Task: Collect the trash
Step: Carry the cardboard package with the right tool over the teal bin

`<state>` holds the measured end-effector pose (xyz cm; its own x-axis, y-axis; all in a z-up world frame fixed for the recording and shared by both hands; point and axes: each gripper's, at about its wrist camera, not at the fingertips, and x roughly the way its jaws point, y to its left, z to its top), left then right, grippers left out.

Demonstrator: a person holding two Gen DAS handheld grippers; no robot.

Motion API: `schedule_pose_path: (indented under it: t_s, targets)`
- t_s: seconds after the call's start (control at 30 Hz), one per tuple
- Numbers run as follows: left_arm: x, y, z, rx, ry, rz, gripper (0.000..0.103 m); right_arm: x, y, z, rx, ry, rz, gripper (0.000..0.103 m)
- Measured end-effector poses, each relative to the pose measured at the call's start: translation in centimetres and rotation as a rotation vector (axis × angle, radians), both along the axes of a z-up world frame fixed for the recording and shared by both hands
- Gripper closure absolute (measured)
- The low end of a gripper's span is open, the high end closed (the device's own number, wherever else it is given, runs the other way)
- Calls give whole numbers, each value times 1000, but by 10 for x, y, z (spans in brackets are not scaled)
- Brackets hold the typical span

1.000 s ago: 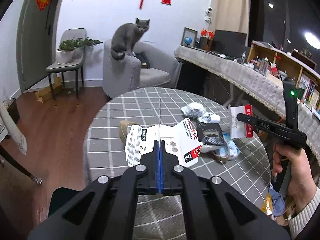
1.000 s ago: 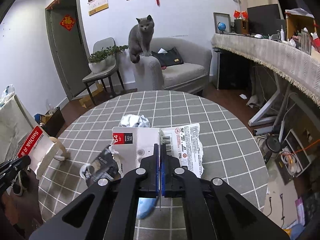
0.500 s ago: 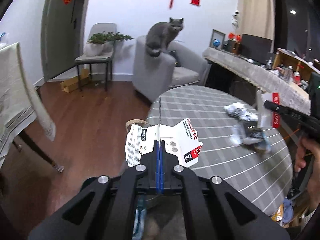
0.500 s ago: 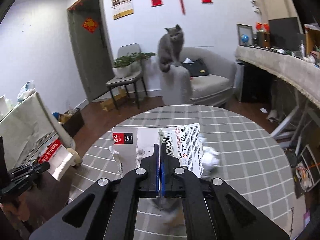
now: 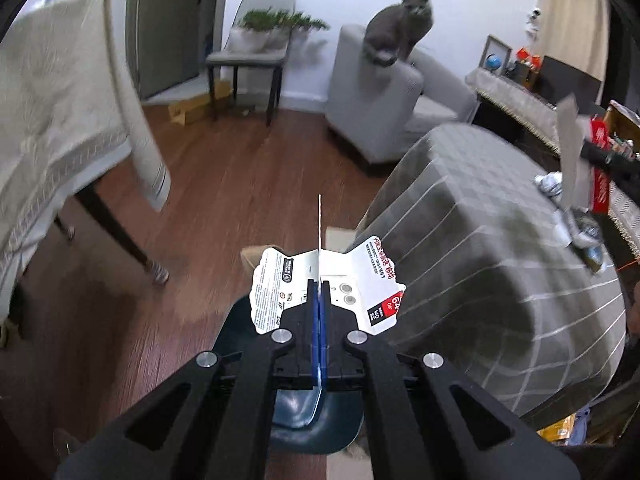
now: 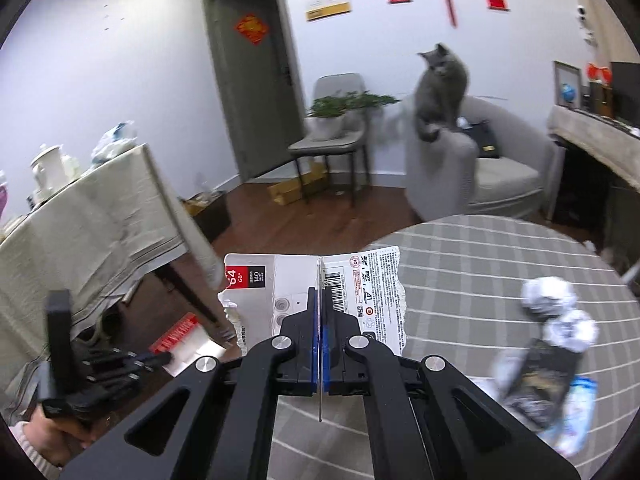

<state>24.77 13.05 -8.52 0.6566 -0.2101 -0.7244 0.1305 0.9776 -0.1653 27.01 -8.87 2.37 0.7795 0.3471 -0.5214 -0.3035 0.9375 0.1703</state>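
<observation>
My left gripper (image 5: 319,292) is shut on a torn white memory-card package half (image 5: 288,280) and hangs past the round table's left edge. A dark teal bin (image 5: 316,412) sits just under its jaws. My right gripper (image 6: 320,300) is shut on the other torn package half (image 6: 360,280), over the left rim of the grey checked table (image 6: 480,264). Crumpled foil balls (image 6: 548,296), a black wrapper (image 6: 536,384) and a blue wrapper (image 6: 576,412) lie on the table. The right wrist view also shows the left gripper (image 6: 160,358) low at the left.
A grey cat (image 5: 400,28) sits on the arm of a grey armchair (image 5: 372,112). A chair with a potted plant (image 5: 256,48) stands by the door. A side table under a beige cloth (image 5: 60,120) is at the left. Wooden floor (image 5: 224,184) lies between.
Both grippers swung left with their package halves. The left one left the tabletop and now hangs over the floor and bin. The right one moved toward the table's left rim.
</observation>
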Motion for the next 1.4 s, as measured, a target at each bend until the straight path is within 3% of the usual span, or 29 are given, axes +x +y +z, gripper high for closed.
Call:
schedule_pose_path:
  t_s: [0.17, 0.5, 0.8, 0.83, 0.93, 1.0, 1.07, 1.23, 1.4]
  targets:
    - [-4, 14, -33, 5, 90, -15, 102, 3, 44, -6, -24, 18, 71, 102]
    - [-4, 18, -74, 12, 225, -69, 102, 16, 84, -29, -29, 96, 127, 102]
    - [0, 30, -131, 5, 428, -63, 99, 23, 118, -55, -60, 166, 177, 102]
    - [-1, 32, -135, 14, 441, -57, 95, 24, 124, -61, -70, 179, 183, 102]
    - [-3, 39, -143, 28, 460, -44, 70, 26, 136, -72, -93, 205, 196, 102]
    - [-3, 43, -143, 30, 464, -39, 65, 27, 142, -78, -106, 218, 199, 102]
    - [-2, 50, -142, 24, 459, -30, 52, 29, 146, -85, -117, 235, 201, 102]
    - [-6, 62, -122, 24, 401, -8, 40, 35, 157, -106, -149, 279, 196, 102]
    - [-11, 73, -95, 61, 319, 20, 39, 38, 169, -126, -177, 324, 195, 102]
